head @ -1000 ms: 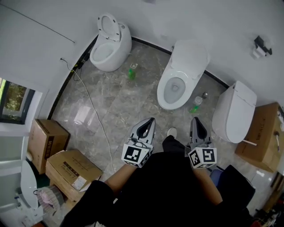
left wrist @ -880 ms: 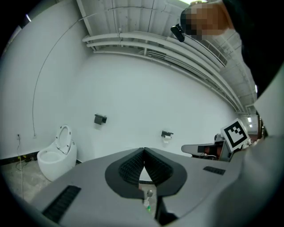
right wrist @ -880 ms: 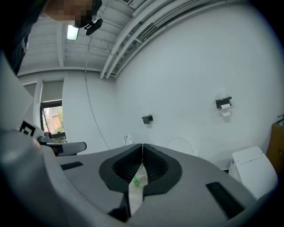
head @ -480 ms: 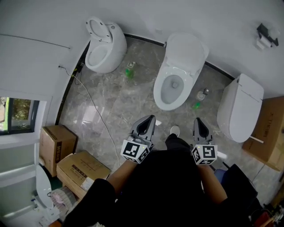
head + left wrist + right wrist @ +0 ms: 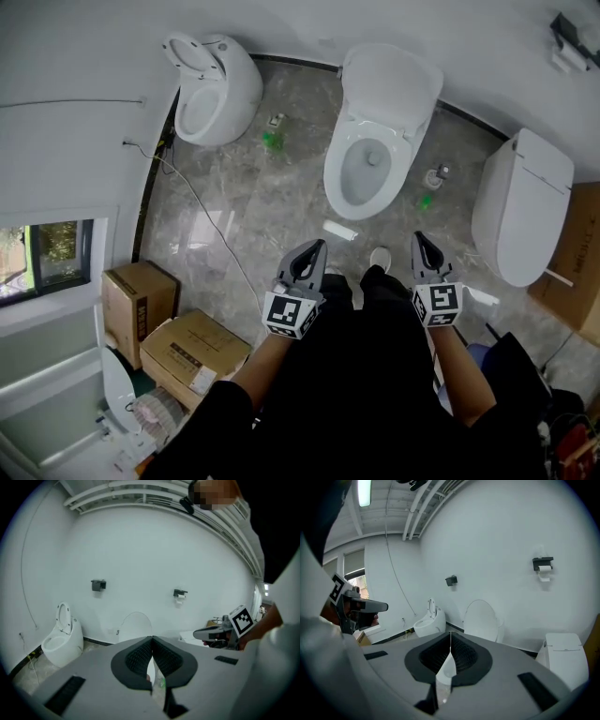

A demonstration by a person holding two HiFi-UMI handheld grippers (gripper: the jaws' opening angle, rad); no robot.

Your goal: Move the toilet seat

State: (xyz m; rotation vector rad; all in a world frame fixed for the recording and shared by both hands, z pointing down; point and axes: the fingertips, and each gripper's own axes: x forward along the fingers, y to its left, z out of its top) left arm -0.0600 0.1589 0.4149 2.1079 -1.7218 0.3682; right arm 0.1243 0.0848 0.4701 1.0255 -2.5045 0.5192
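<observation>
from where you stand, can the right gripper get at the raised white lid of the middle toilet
Probably not yet: the right gripper, jaws shut, sits short of the bowl, with the raised white lid behind it. Bare grey marble floor lies between; a step forward should do.

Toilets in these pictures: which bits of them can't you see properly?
- Middle toilet, left gripper view: bowl mostly hidden behind the shut left gripper; only the raised lid shows.
- Right toilet, head view: lid down, so seat and bowl are hidden.
- Left toilet, right gripper view: too small to tell seat from lid.
</observation>
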